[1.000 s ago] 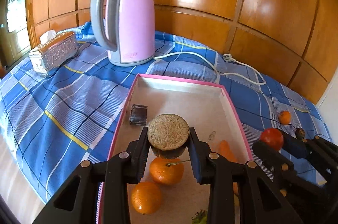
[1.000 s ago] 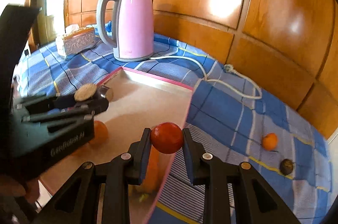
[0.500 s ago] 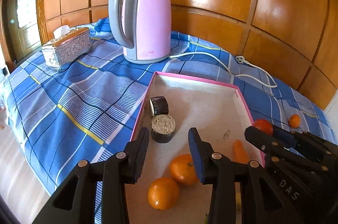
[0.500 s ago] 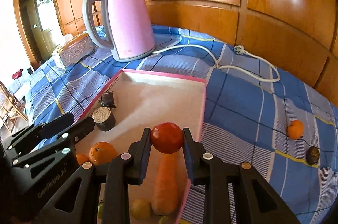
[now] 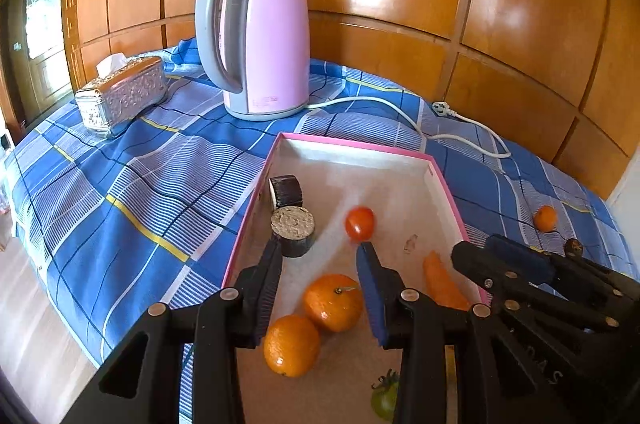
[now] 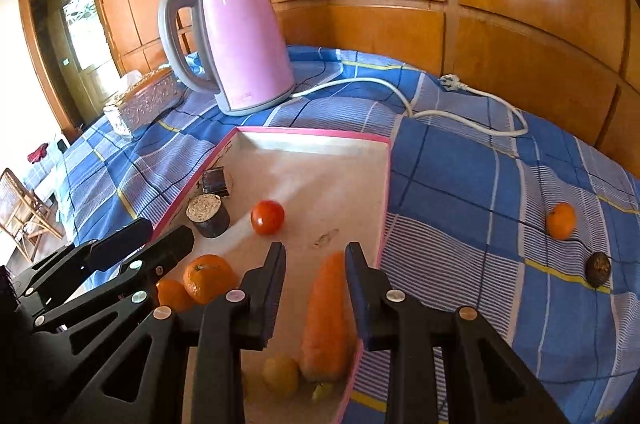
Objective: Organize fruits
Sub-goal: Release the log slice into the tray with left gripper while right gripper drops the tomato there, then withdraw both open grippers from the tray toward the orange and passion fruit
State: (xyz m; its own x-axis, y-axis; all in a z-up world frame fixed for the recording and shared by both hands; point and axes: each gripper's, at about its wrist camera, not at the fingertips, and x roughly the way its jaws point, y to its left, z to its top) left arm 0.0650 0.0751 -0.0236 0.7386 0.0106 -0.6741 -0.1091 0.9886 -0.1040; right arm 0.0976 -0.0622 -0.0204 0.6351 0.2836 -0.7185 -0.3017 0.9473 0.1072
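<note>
A pink-rimmed tray (image 5: 352, 143) (image 6: 308, 134) lies on the blue checked cloth. In it are a red tomato (image 5: 359, 223) (image 6: 267, 217), two dark cylinder pieces (image 5: 293, 230) (image 6: 208, 215), two oranges (image 5: 333, 302) (image 6: 209, 278), a carrot (image 6: 328, 316) (image 5: 442, 284), a yellow fruit (image 6: 281, 375) and a green tomato (image 5: 385, 398). My left gripper (image 5: 320, 256) is open and empty above the tray's near part. My right gripper (image 6: 315, 251) is open and empty over the carrot. A small orange (image 6: 561, 220) (image 5: 545, 218) and a dark round fruit (image 6: 597, 268) lie on the cloth to the right.
A pink kettle (image 5: 256, 40) (image 6: 232, 40) stands behind the tray, its white cord (image 5: 460, 128) running right along the cloth. A silver tissue box (image 5: 122, 96) sits at the back left. Wooden wall panels close off the back. The cloth's edge drops off at left.
My left gripper opened and left the dark cylinder in the tray, then drew back. My right gripper opened and the red tomato now lies in the tray.
</note>
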